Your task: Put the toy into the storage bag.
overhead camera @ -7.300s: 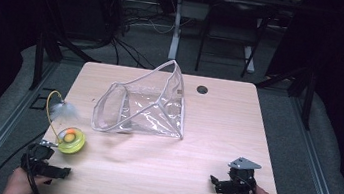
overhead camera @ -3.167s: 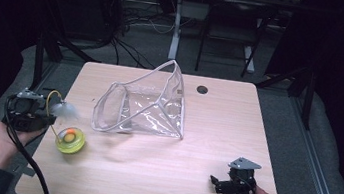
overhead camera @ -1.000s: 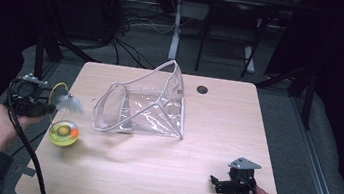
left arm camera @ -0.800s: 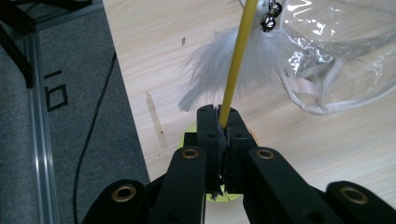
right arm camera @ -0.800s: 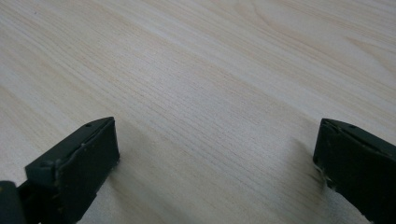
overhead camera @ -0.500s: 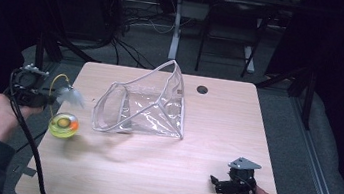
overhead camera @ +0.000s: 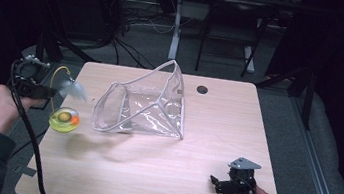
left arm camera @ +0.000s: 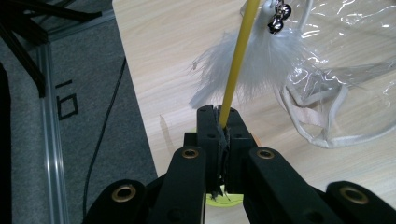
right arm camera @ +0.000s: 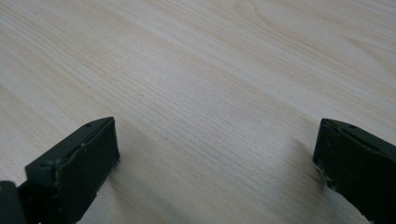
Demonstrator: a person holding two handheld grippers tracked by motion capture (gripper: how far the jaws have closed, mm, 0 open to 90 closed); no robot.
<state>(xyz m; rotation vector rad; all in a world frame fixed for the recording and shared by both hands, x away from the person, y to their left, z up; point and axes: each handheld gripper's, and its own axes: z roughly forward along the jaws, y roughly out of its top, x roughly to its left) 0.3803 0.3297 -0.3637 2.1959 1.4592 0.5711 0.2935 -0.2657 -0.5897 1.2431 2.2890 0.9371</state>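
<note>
Two grippers: left gripper (left arm camera: 223,122) clamped on yellow wand (left arm camera: 238,60), right gripper (right arm camera: 215,154) wide apart over table (right arm camera: 196,70)

Left tongs (left arm camera: 223,122) clamp yellow wand (left arm camera: 239,60); white feather (left arm camera: 254,65) above wooden table (left arm camera: 168,56).

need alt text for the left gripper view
The left gripper has its black jaws shut on a thin yellow wand that rises to a tuft of white feathers with small metal bells. Behind lie a light wooden table and a clear plastic pouch with white trim; grey floor shows at left.
</note>
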